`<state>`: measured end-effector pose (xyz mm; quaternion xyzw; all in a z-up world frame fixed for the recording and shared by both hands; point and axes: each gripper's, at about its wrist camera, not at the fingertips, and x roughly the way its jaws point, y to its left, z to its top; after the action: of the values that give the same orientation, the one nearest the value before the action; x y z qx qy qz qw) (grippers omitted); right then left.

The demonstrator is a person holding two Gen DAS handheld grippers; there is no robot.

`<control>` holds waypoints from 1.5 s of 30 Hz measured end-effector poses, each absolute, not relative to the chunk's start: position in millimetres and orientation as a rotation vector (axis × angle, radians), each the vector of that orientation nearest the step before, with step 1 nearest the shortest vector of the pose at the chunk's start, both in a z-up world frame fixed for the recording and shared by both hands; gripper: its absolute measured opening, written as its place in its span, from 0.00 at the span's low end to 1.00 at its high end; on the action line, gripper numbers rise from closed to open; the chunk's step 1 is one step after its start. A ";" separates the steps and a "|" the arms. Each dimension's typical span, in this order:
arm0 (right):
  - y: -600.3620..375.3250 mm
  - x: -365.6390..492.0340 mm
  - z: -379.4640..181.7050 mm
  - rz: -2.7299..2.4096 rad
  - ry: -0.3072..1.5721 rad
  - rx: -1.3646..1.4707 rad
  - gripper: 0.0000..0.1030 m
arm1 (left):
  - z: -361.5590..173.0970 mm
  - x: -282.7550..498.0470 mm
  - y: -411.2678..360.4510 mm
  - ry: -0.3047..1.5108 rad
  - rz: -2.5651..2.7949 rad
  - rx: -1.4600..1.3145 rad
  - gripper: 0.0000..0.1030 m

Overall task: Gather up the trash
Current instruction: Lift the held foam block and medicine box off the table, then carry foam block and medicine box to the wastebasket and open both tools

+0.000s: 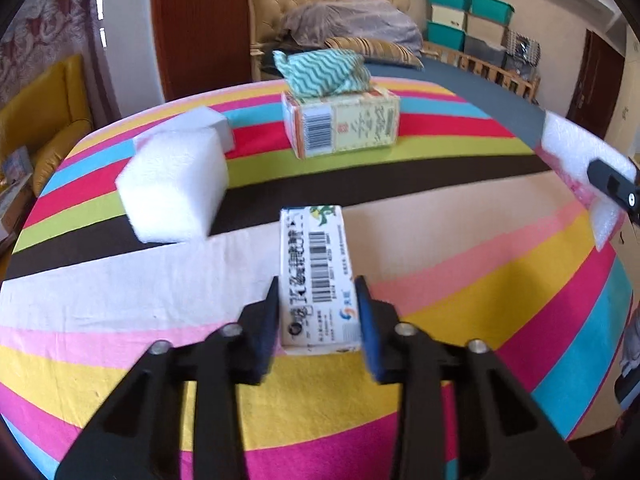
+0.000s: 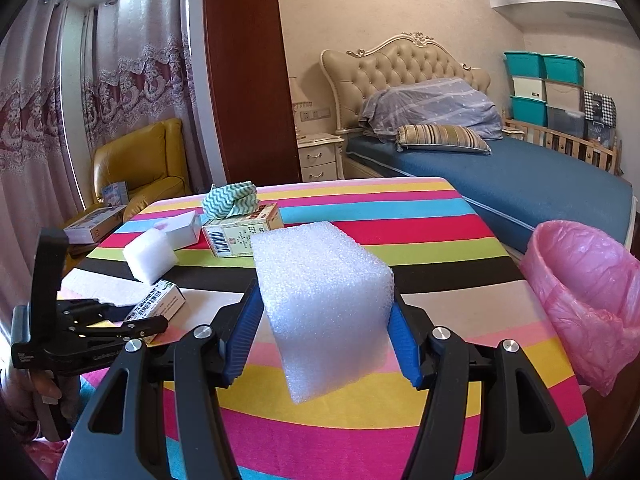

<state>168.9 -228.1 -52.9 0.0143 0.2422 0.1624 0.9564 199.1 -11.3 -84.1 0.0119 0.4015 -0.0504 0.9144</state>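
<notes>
My left gripper [image 1: 318,292] is shut on a small white barcoded carton [image 1: 316,268], held over the striped tablecloth [image 1: 480,280]; the carton also shows in the right wrist view [image 2: 158,304]. My right gripper [image 2: 322,300] is shut on a white foam block [image 2: 324,304], held above the table; the block shows at the right edge of the left wrist view [image 1: 576,160]. Another white foam block [image 1: 176,188] lies on the table at left. A yellow-green box [image 1: 344,124] with a teal zigzag cloth [image 1: 324,72] on top stands further back.
A bin lined with a pink bag [image 2: 588,292] stands at the table's right edge. A flat white box [image 2: 184,228] lies behind the foam. A bed [image 2: 500,172], a yellow armchair [image 2: 136,160] and stacked storage boxes [image 2: 544,88] lie beyond the table.
</notes>
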 end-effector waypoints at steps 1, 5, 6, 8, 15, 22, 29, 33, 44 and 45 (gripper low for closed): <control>-227.4 169.0 -52.6 0.330 0.492 0.029 0.56 | -82.0 197.5 -11.3 0.806 -0.112 0.025 0.32; -226.7 167.3 -52.4 0.331 0.490 0.027 0.56 | -64.3 187.6 -12.4 0.699 -0.107 0.033 0.32; -226.7 167.3 -52.1 0.331 0.489 0.029 0.56 | -58.3 184.9 -13.8 0.670 -0.103 0.039 0.32; -228.2 165.6 -50.6 0.327 0.480 0.028 0.56 | -49.0 180.8 -17.9 0.628 -0.107 0.041 0.32; -236.3 159.6 -43.5 0.310 0.452 0.024 0.56 | -20.2 166.4 -45.1 0.478 -0.148 0.066 0.32; -249.9 155.8 -37.9 0.287 0.426 0.022 0.56 | -5.1 166.6 -84.3 0.406 -0.222 0.094 0.32; -278.2 155.0 -36.4 0.231 0.417 0.046 0.56 | -2.8 181.0 -132.5 0.399 -0.325 0.129 0.33; -301.2 154.9 -36.9 0.182 0.413 0.060 0.56 | -0.7 189.7 -164.0 0.389 -0.389 0.149 0.33; -411.0 163.8 -40.6 -0.035 0.413 0.100 0.56 | -2.2 234.5 -260.7 0.420 -0.601 0.166 0.33; -421.4 165.0 -42.6 -0.050 0.415 0.106 0.56 | -2.7 238.9 -271.0 0.426 -0.619 0.164 0.33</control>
<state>165.0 -421.4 -42.6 0.0527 0.2060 -0.0249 0.9768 238.9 -271.0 -2.7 0.0799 0.2077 -0.3017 0.9271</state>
